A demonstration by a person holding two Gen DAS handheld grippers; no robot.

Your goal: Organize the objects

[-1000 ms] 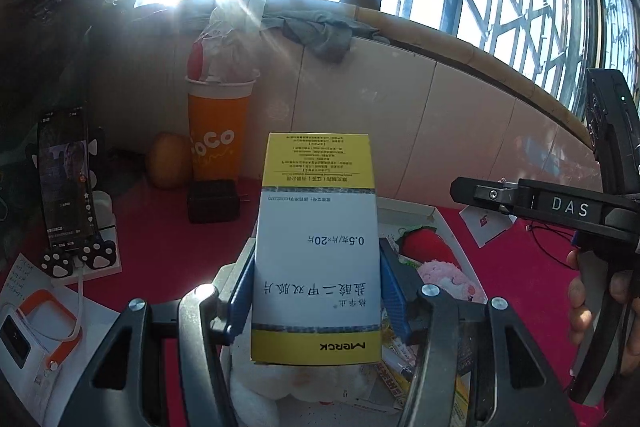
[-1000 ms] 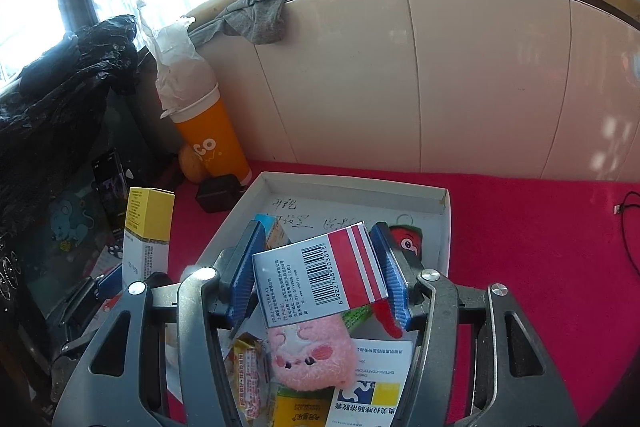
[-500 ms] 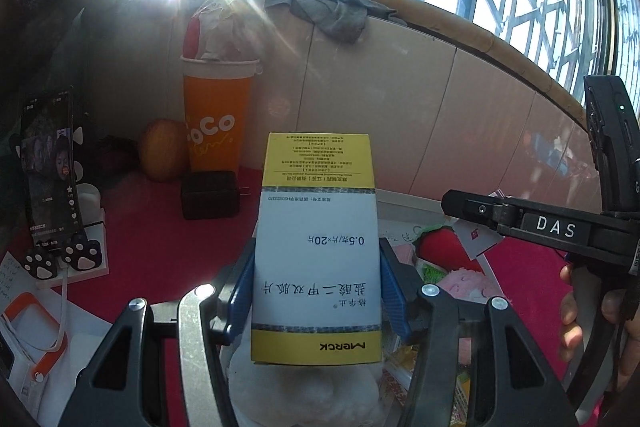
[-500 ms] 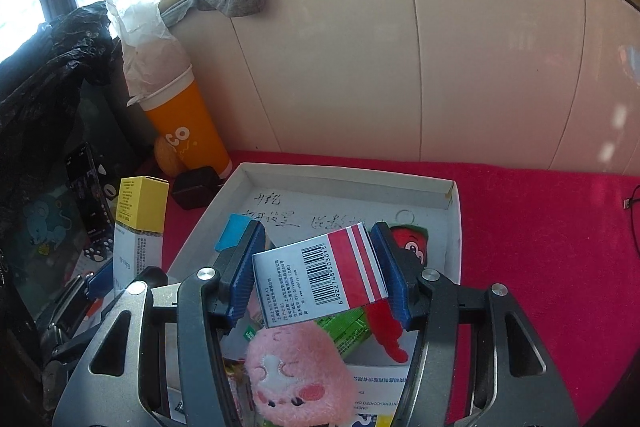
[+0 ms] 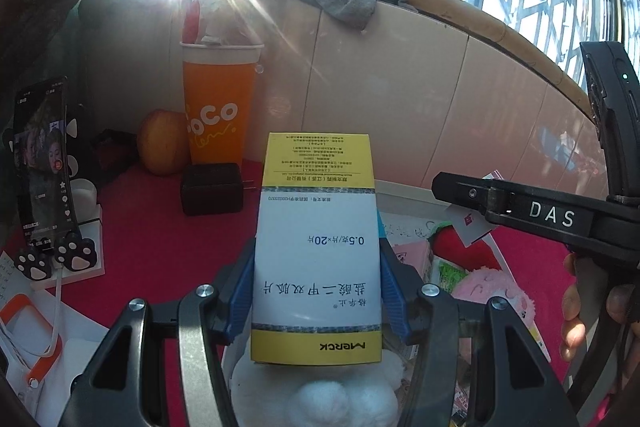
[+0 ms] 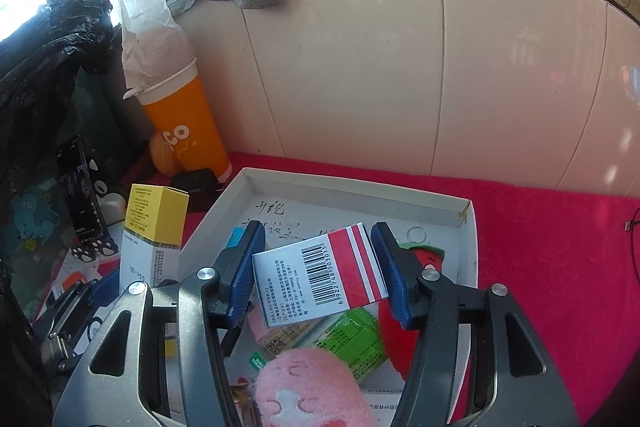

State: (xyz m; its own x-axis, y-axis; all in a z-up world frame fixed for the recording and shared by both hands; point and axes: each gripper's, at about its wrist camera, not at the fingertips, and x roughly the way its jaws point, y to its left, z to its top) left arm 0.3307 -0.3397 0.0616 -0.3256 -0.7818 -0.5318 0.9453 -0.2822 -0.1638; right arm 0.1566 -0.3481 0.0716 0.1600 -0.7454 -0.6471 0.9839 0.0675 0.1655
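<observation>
My left gripper (image 5: 317, 287) is shut on a tall white and yellow medicine box (image 5: 318, 247), held upright above the near left edge of the white tray (image 5: 404, 187). The same box (image 6: 154, 227) shows at the left of the right wrist view. My right gripper (image 6: 318, 267) is shut on a white box with red stripes and a barcode (image 6: 322, 275), tilted over the tray (image 6: 352, 185). Under it lie a pink plush toy (image 6: 312, 391), a green packet (image 6: 348, 339) and a red strawberry toy (image 6: 424, 259).
An orange paper cup (image 5: 216, 115), an apple (image 5: 162, 143) and a black charger (image 5: 212, 189) stand at the back left by the tiled wall. A phone on a paw stand (image 5: 40, 167) is far left. Red cloth (image 6: 552, 251) covers the surface to the right.
Both grippers have moved forward and a little lower with their boxes still held. The cup, wall and tray have grown closer; the pink plush has slid toward the bottom of the right view.
</observation>
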